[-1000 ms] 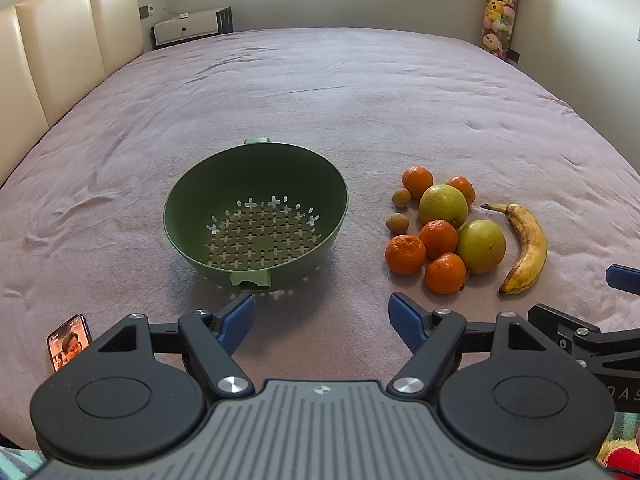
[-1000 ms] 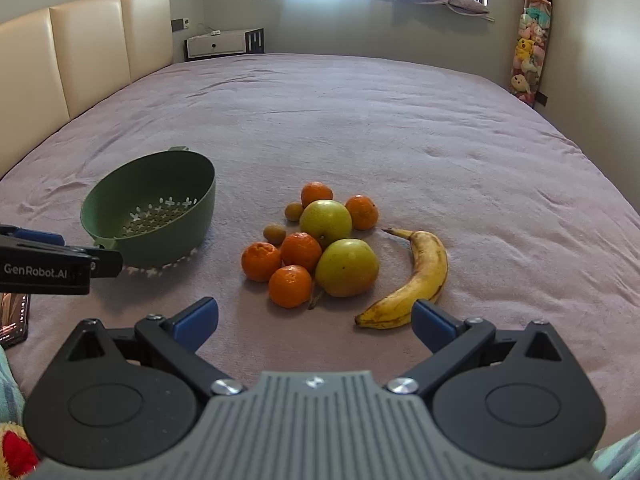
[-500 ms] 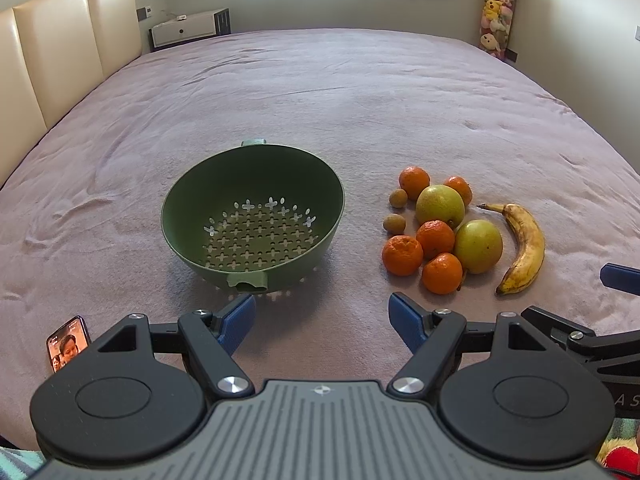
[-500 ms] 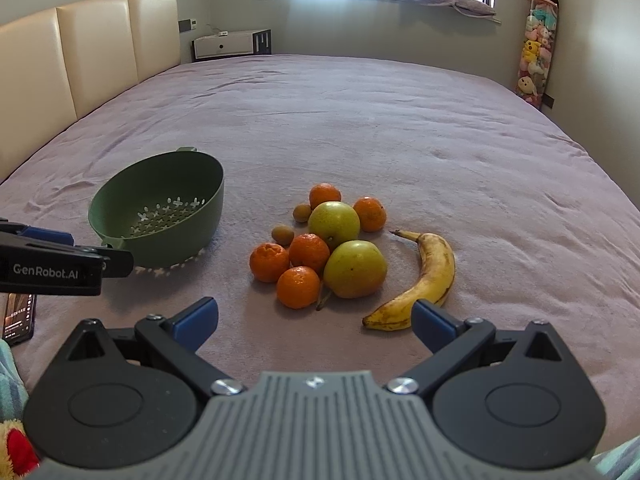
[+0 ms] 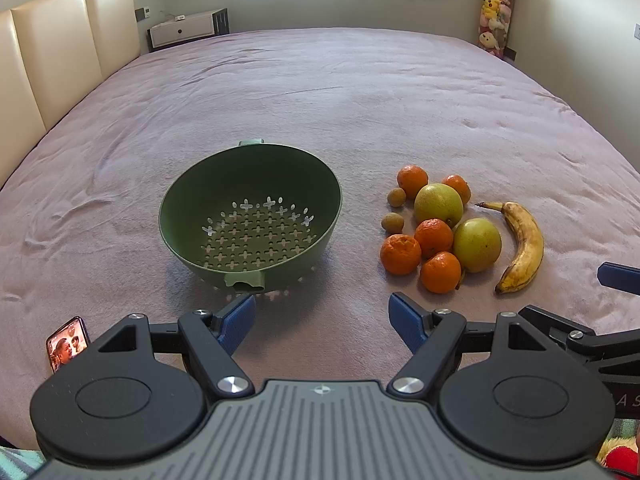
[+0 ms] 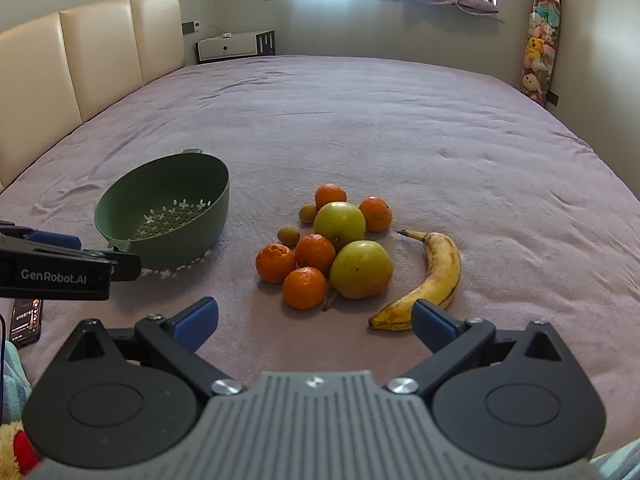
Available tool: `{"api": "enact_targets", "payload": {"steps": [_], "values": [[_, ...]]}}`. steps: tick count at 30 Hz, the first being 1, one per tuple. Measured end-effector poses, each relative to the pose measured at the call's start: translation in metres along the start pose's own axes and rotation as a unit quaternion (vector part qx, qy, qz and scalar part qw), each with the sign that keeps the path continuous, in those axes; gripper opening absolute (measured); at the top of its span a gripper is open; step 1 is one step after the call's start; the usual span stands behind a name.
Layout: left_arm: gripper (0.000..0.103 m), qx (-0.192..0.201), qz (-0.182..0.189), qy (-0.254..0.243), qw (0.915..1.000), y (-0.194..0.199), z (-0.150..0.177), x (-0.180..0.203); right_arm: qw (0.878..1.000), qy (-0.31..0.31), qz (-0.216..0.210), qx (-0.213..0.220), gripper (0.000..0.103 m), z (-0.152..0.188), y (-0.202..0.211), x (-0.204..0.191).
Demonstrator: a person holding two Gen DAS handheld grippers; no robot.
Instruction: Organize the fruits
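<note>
A green colander (image 5: 250, 216) (image 6: 164, 210) stands empty on the bed. To its right lies a heap of fruit: several mandarins (image 5: 400, 254) (image 6: 305, 287), two green apples (image 5: 477, 245) (image 6: 361, 269), two small brown fruits (image 5: 392, 222) (image 6: 289, 235) and a spotted banana (image 5: 522, 246) (image 6: 434, 276). My left gripper (image 5: 322, 320) is open, just short of the colander's near handle. My right gripper (image 6: 314, 322) is open too, hovering before the fruit heap, its right finger close to the banana's end. Neither holds anything.
A phone (image 5: 67, 344) (image 6: 25, 316) with a lit screen lies at the near left edge of the bed (image 5: 320, 92). A cream headboard (image 5: 60, 48) runs along the left; a white nightstand (image 6: 236, 46) and soft toys (image 6: 540, 40) are at the far wall.
Both grippers have tilted slightly, so the colander and fruit sit a little lower in view. Neither jaw opening has changed and no fruit has moved.
</note>
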State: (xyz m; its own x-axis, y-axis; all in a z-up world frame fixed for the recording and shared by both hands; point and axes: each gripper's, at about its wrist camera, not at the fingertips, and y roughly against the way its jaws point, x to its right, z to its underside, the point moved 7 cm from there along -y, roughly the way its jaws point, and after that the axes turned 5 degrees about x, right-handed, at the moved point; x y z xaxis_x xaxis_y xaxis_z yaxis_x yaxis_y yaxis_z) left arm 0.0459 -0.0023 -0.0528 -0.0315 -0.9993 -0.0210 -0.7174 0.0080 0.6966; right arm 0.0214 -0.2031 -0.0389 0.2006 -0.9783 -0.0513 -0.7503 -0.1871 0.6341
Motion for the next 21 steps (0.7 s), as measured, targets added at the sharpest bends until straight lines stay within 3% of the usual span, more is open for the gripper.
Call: {"api": "enact_targets", "payload": {"steps": [21], "values": [[0.089,-0.003,-0.001,-0.004,1.0,0.0005,-0.0007,0.0059,1.0,-0.014,-0.002,-0.001,0.099,-0.0004,-0.0001,0.0036]]}}
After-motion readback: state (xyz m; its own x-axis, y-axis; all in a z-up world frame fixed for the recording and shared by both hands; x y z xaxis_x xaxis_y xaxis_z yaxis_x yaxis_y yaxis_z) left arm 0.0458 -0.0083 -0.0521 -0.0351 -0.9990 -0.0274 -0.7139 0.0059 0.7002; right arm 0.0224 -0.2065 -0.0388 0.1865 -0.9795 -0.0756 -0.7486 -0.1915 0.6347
